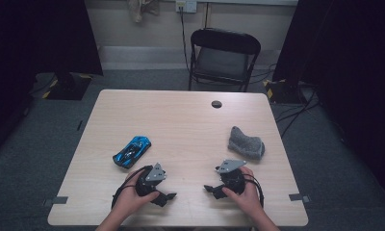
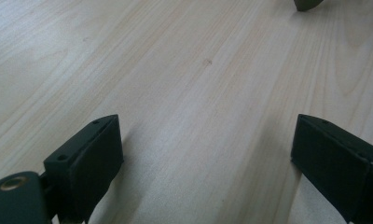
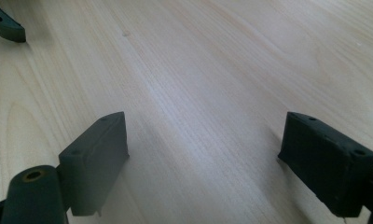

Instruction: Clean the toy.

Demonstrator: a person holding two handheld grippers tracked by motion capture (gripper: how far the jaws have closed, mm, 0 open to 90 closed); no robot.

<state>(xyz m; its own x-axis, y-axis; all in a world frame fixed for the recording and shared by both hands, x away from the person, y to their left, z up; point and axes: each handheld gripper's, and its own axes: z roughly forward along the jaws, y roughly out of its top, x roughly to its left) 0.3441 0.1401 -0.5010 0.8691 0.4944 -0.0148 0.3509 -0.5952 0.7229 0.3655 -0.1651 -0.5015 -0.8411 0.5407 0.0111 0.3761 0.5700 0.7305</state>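
High view: person's two hands at the near edge of the wooden surface [image 1: 181, 120], each holding a gripper, tips turned in toward each other, nothing held. Left gripper [image 1: 167, 197] sits just below a blue toy car [image 1: 132, 151]; car lies near it, up and to its left, not touching. Right gripper [image 1: 211, 188] sits below and left of a grey sock [image 1: 246, 143], crumpled, near but apart. Left gripper view: jaws stand wide apart over bare wood, nothing between them; a dark tip at top right is probably the other gripper. Right gripper view: same story, jaws spread wide over bare wood, empty, the other gripper's tip at top left. Step judged: start pose, no reach begun, both items untouched and apart on the surface. Next move likely calls for swinging a gripper outward to face its nearest item, since both point inward now; left one would need to turn toward the car and straddle its narrow body, right one would need to come down onto the sock and pinch a fold. Car could roll if nudged; sock is soft and should give. Writing or brands: none readable; car markings too small to tell. Folding chair [image 1: 223, 57] beyond the far edge.
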